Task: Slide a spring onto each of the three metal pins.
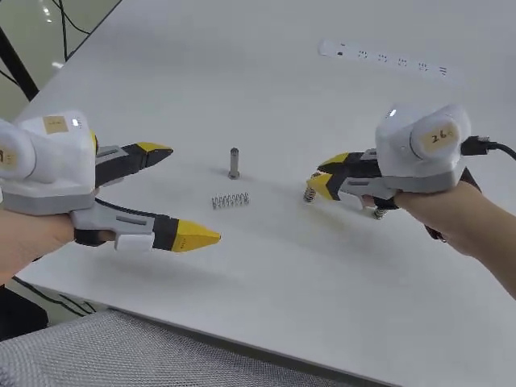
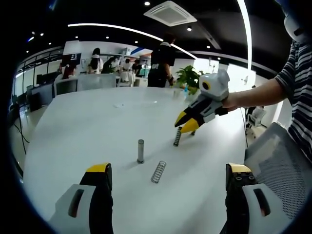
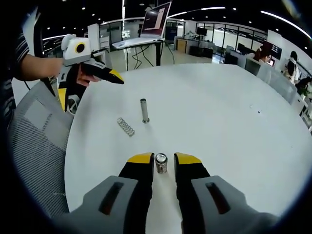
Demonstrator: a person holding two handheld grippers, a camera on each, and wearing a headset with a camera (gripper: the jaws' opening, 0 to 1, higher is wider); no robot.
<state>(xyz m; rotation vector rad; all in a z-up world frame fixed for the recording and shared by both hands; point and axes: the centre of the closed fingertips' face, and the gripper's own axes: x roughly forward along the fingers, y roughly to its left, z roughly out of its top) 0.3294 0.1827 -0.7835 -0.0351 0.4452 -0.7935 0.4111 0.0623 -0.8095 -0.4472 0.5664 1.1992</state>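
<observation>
One loose spring (image 1: 230, 201) lay beside the bare pin (image 1: 234, 162), toward the counter's (image 1: 242, 64) near edge; probably light and squashy, so pinch mid-coil. Your left claw (image 1: 189, 193) gaped empty; right claw (image 3: 164, 158) loosely straddled a sprung pin (image 3: 161, 164).

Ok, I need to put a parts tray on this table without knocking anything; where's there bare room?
Free: the wide stretch from the bare pin back to the power strip, and the near strip between the loose spring and the table edge. Crowded: the middle band between left gripper and right gripper.
</observation>
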